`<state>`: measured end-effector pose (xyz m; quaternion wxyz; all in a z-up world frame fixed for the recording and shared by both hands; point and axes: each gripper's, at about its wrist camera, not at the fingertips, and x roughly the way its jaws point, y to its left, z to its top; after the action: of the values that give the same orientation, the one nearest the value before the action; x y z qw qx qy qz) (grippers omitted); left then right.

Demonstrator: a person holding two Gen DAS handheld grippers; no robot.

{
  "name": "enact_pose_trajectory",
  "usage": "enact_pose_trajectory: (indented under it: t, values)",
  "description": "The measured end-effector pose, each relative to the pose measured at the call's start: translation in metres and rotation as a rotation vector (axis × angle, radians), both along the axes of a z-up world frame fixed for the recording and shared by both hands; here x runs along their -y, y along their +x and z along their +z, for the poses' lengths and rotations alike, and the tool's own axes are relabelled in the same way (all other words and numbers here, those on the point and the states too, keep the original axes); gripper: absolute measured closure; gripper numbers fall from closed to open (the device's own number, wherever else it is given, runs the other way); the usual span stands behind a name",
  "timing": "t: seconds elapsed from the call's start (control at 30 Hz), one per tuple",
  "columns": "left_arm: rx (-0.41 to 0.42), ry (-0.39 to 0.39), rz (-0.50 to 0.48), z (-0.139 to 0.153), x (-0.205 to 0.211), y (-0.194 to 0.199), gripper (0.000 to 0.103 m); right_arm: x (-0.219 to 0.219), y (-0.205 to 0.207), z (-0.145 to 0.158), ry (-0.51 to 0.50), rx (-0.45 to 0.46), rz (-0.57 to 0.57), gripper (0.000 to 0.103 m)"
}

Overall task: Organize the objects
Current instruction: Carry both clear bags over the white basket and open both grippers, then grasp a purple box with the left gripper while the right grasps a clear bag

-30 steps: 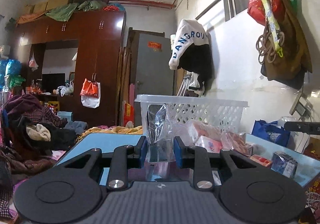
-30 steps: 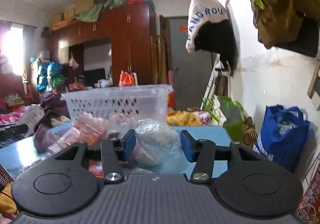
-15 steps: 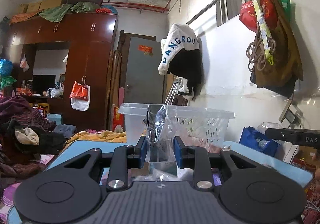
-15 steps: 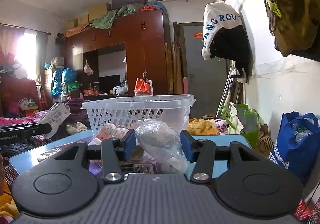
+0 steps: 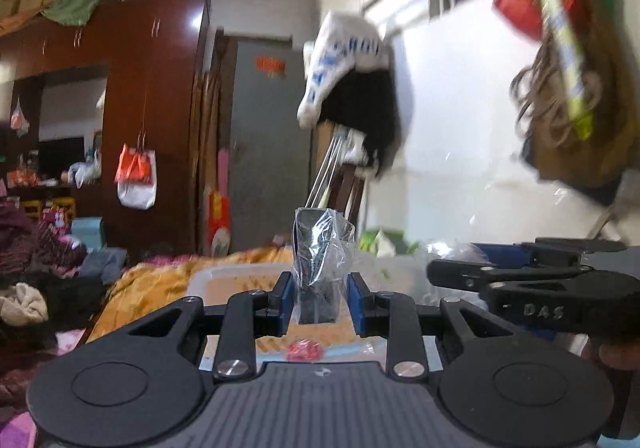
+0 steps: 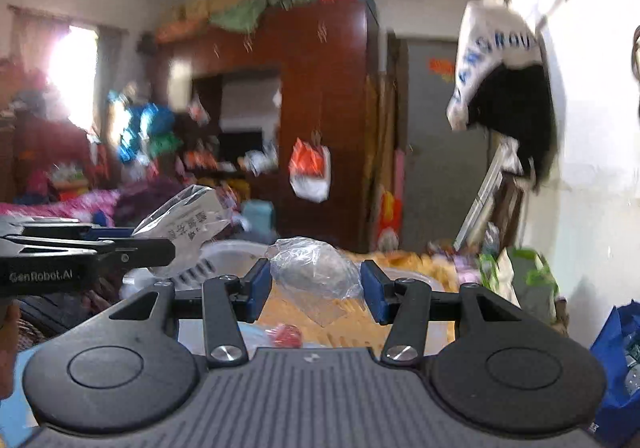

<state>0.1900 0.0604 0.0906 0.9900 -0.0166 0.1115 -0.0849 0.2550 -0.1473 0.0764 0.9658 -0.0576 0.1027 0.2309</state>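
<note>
My left gripper (image 5: 320, 302) is shut on a dark packet in clear plastic (image 5: 320, 260) and holds it upright above the white basket (image 5: 240, 276). My right gripper (image 6: 317, 294) is shut on a clear bag with a grey lump inside (image 6: 314, 276), also above the basket (image 6: 224, 256). The basket's rim shows below both grippers, with yellow-orange contents and a small red item (image 5: 304, 350) inside. In the right wrist view the left gripper (image 6: 132, 248) shows at the left, its packet seen side on with printed text (image 6: 188, 224). In the left wrist view the right gripper's body (image 5: 520, 280) shows at the right.
A dark wooden wardrobe (image 5: 152, 119) and a grey door (image 5: 268, 151) stand behind. Clothes pile up at the left (image 5: 36, 280). A white wall with hanging bags (image 5: 568, 87) is at the right. A blue bag (image 6: 616, 360) sits on the floor at the right.
Both grippers have risen and moved forward with their bags. The basket, seen side on before, now lies below them with its inside in view. The table surface has dropped out of sight.
</note>
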Motion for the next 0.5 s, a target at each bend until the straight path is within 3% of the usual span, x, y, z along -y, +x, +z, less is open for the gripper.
enact_pose_trajectory:
  t: [0.03, 0.07, 0.1, 0.13, 0.17, 0.2, 0.33, 0.5]
  values:
    - [-0.017, 0.003, 0.019, -0.003, 0.0, 0.008, 0.068, -0.003, 0.006, -0.003, -0.02, -0.005, -0.002, 0.05]
    - [-0.022, 0.009, 0.037, -0.005, 0.0, 0.014, 0.058, -0.006, 0.009, -0.005, -0.032, 0.002, -0.017, 0.049]
    - [-0.021, 0.019, 0.05, -0.008, 0.0, 0.017, 0.049, -0.006, 0.008, -0.006, -0.033, 0.011, -0.03, 0.039]
    - [-0.025, 0.02, 0.069, -0.01, -0.002, 0.021, 0.028, -0.006, 0.007, -0.007, -0.03, 0.017, -0.041, 0.028]
    - [-0.028, 0.008, 0.082, -0.011, -0.005, 0.022, 0.025, -0.004, 0.004, -0.007, -0.026, 0.027, -0.043, 0.006]
    - [-0.024, -0.008, 0.08, -0.012, -0.008, 0.02, 0.025, -0.001, -0.003, -0.008, -0.02, 0.045, -0.046, 0.0]
    - [0.041, -0.016, 0.033, -0.011, -0.016, -0.017, 0.021, 0.015, -0.028, -0.009, 0.012, 0.069, -0.033, 0.0]
    - [0.082, 0.014, 0.021, -0.043, -0.031, -0.088, 0.019, 0.052, -0.078, -0.042, 0.058, -0.022, -0.032, 0.0]
